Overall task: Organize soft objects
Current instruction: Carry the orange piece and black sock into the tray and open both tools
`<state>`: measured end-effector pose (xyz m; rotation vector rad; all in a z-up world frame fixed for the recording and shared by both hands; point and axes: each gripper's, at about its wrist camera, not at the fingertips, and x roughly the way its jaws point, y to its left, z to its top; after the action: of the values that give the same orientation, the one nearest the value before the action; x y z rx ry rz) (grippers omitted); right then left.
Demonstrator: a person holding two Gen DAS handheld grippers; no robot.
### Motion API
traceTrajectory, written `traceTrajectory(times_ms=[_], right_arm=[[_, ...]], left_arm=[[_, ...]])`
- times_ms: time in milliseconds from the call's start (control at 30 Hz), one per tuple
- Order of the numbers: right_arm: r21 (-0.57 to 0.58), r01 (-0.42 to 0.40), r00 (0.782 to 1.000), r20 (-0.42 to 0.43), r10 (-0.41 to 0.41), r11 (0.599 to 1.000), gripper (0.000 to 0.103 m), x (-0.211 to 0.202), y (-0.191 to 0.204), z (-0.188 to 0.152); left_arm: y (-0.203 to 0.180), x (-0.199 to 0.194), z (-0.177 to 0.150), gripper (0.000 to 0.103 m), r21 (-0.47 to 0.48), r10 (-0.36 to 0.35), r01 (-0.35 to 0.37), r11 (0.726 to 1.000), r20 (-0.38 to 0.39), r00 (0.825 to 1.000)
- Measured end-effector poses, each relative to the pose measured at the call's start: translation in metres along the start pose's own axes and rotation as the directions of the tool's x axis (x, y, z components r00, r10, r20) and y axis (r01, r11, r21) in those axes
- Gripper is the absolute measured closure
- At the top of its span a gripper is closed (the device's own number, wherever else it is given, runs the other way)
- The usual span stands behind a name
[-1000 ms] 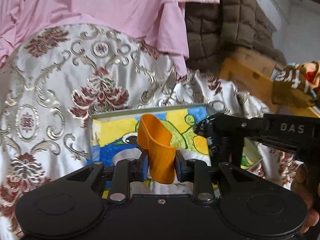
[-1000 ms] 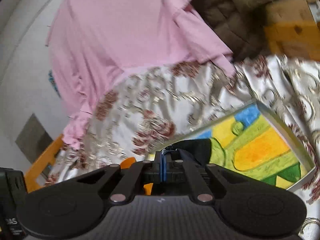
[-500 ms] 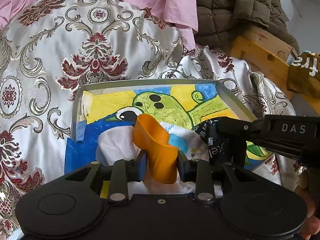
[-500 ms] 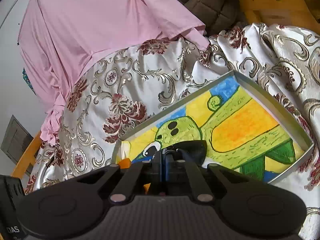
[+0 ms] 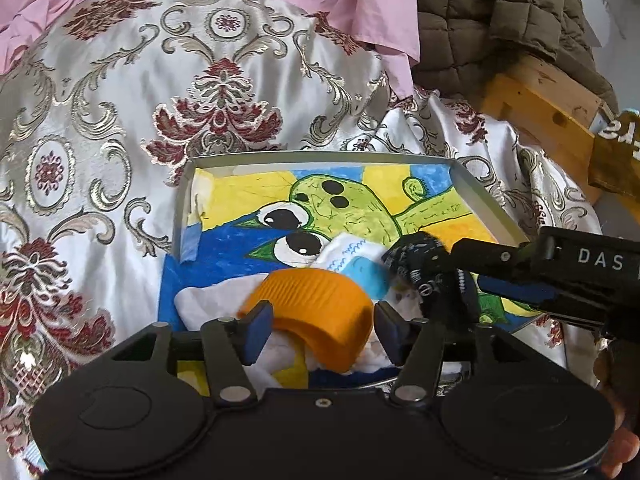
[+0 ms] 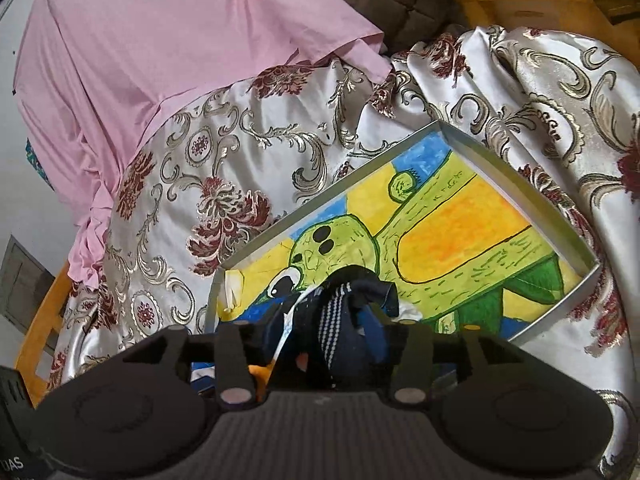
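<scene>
Both tongs are opening, left tongs [image 5: 320,330] around an orange sock [image 5: 316,312], right tongs [image 6: 328,340] around a dark sock [image 6: 340,320], over the tray [image 5: 492,208].

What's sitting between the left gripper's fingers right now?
In the left wrist view, the orange sock sits between the opening fingers of the left gripper, resting on white socks in the tray.

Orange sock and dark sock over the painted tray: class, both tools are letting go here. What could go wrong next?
1. The orange sock lies between the opening left tool's pads; it may snag and lift out on withdrawal.
2. The dark sock bunches between the opening right tool's fingers and could cling likewise.
3. The tray rests on rumpled satin cloth; a nudge might tip it.
</scene>
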<state>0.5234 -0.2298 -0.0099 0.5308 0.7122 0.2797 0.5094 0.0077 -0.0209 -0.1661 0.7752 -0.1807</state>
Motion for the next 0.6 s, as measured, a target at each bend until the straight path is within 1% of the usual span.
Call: traceTrajectory(times_ms=[133,167,233,267,333,400,600], right_arm=[[0.008,-0.013,1.000,0.022,0.013,1.000,0.039,-0.015,0.002,0.003],[0.005,-0.015,0.999,0.031,0.015,1.000,0.035,-0.020,0.004,0.003],[-0.007,-0.013,0.999,0.049,0.014,1.000,0.029,-0.031,0.008,0.004],[-0.015,-0.012,0.998,0.057,0.013,1.000,0.028,-0.038,0.010,0.003],[-0.025,-0.009,0.997,0.076,0.011,1.000,0.022,-0.051,0.014,0.002],[-0.040,-0.009,0.996,0.091,0.013,0.999,0.019,-0.066,0.020,-0.001],[-0.137,0.015,0.986,0.166,0.008,0.991,0.009,-0.125,0.046,-0.019]], left_arm=[[-0.001,-0.016,0.001,0.039,-0.005,0.009,-0.009,1.000,0.022,1.000],[-0.002,-0.021,0.001,0.037,-0.007,0.011,-0.011,1.000,0.032,0.999],[-0.002,-0.034,0.002,0.032,-0.017,0.013,-0.012,1.000,0.058,0.998],[-0.002,-0.041,0.001,0.031,-0.025,0.012,-0.011,1.000,0.071,0.997],[-0.001,-0.058,0.002,0.028,-0.049,0.010,-0.005,0.999,0.100,0.995],[-0.001,-0.076,0.001,0.025,-0.071,0.004,0.005,0.997,0.124,0.992],[-0.004,-0.139,-0.009,0.017,-0.083,0.015,0.002,0.997,0.207,0.978]])
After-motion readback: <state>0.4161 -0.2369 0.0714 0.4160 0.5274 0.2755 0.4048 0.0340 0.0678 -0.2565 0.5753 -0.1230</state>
